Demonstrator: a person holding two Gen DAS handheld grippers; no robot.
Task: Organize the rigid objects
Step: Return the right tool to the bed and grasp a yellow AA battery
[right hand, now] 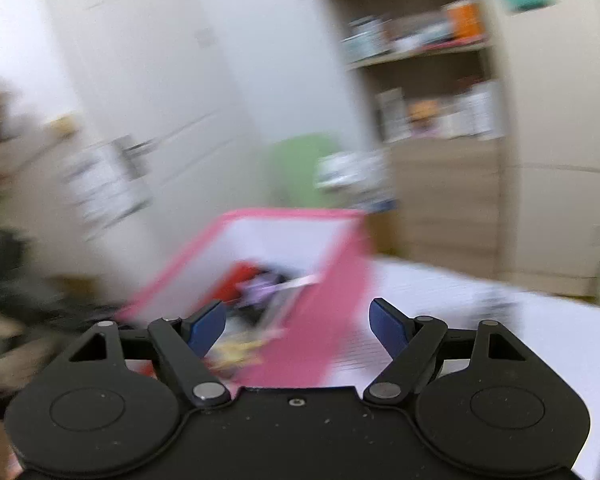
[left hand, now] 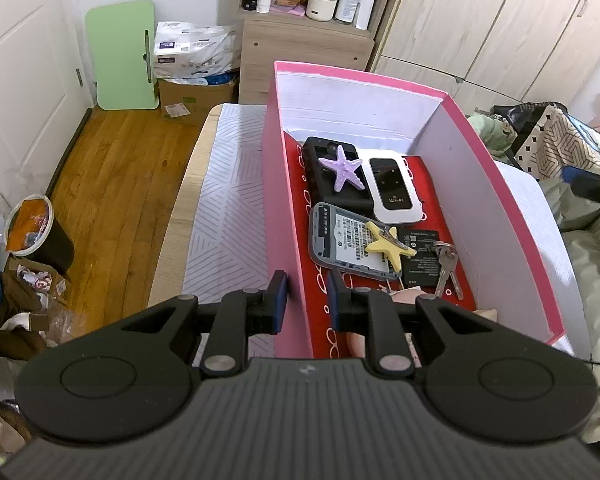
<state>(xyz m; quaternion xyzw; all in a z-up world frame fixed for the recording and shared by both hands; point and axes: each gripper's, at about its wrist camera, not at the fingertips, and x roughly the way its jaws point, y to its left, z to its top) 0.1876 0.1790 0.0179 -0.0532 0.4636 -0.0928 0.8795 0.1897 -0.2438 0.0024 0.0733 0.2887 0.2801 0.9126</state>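
Left wrist view first: the left gripper (left hand: 307, 294) is pinching the near end of the pink box's (left hand: 512, 216) left wall, one blue pad on the outside and one on the inside, the fingers (left hand: 279, 286) standing narrow with only the thin cardboard between them. It is acting as an anchor, holding the box steady on the tabletop (left hand: 228, 184) with its pale patterned cover.

Outward from that grip, in the middle of the frame, the box's red floor is carrying the sorted things: a purple starfish (left hand: 342, 167) lying on a black device (left hand: 332, 184), a white pocket router (left hand: 394, 190) just beside it, a grey device (left hand: 340, 240) with a yellow starfish (left hand: 388, 246) resting on top, a black battery (left hand: 422, 256), and keys (left hand: 446, 268) toward the lower right.

Right wrist view is heavily smeared by motion. The right gripper (right hand: 298, 326) is showing its fingers (right hand: 208, 326) spread wide with nothing between them — the pink box (right hand: 324, 320) is sitting just beyond, in the centre of the frame, and the white tabletop (right hand: 480, 320) is stretching off to the right.

My reading is that one item is already in and the empty hand is travelling off for another. No loose rigid object is showing in either view, so the next move is calling for finding one, lining the wide fingers over it and closing — while the left hand is bracing the box.
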